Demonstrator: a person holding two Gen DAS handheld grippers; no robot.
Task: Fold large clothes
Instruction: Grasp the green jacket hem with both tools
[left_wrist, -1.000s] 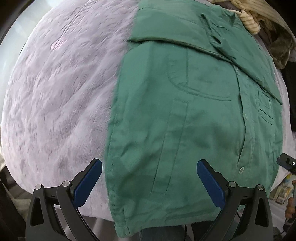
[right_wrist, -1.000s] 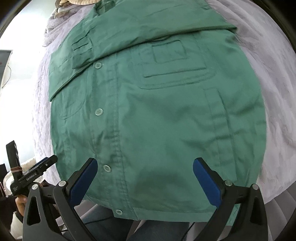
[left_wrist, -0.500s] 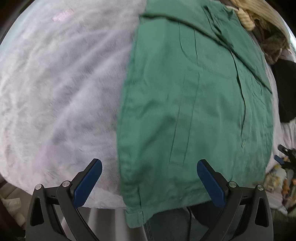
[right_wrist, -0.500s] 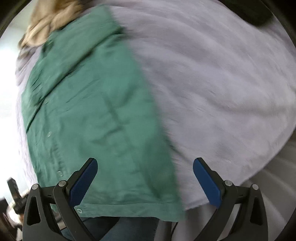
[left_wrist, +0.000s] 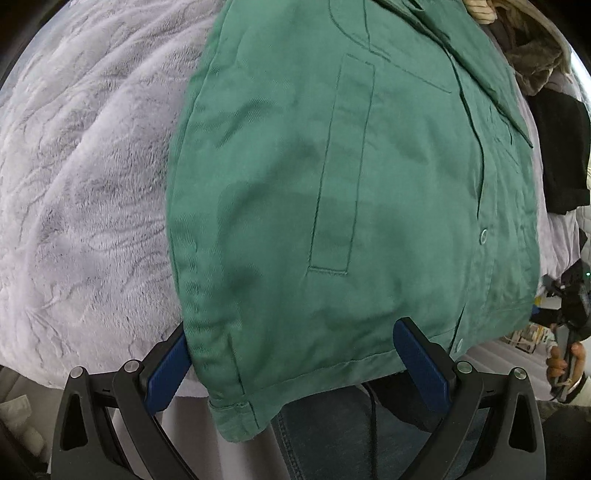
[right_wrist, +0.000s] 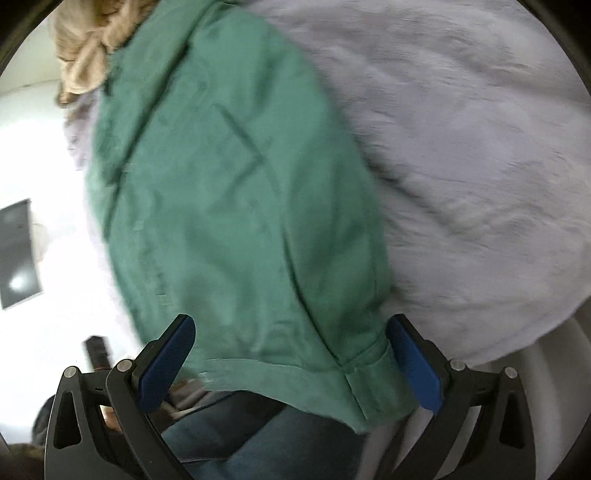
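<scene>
A large green button-up shirt (left_wrist: 351, 192) lies front up on a pale lilac plush blanket (left_wrist: 85, 177), its hem hanging over the near edge. My left gripper (left_wrist: 295, 365) is open, its blue pads either side of the shirt's lower left hem corner. In the right wrist view the same shirt (right_wrist: 221, 206) fills the left half, blurred. My right gripper (right_wrist: 291, 362) is open and straddles the lower right hem corner with its folded cuff. Neither gripper holds cloth.
A beige knit garment (right_wrist: 85, 48) and dark clothes (left_wrist: 561, 155) are piled beyond the collar. The person's blue jeans (left_wrist: 332, 439) show below the hem. The other hand-held gripper and a hand (left_wrist: 565, 358) appear at the right edge. The blanket (right_wrist: 480, 147) spreads right.
Both grippers dropped toward the shirt's near hem. The left closed in on the lower left corner. The right swung right, from over the button placket to the lower right corner. Both stayed open.
</scene>
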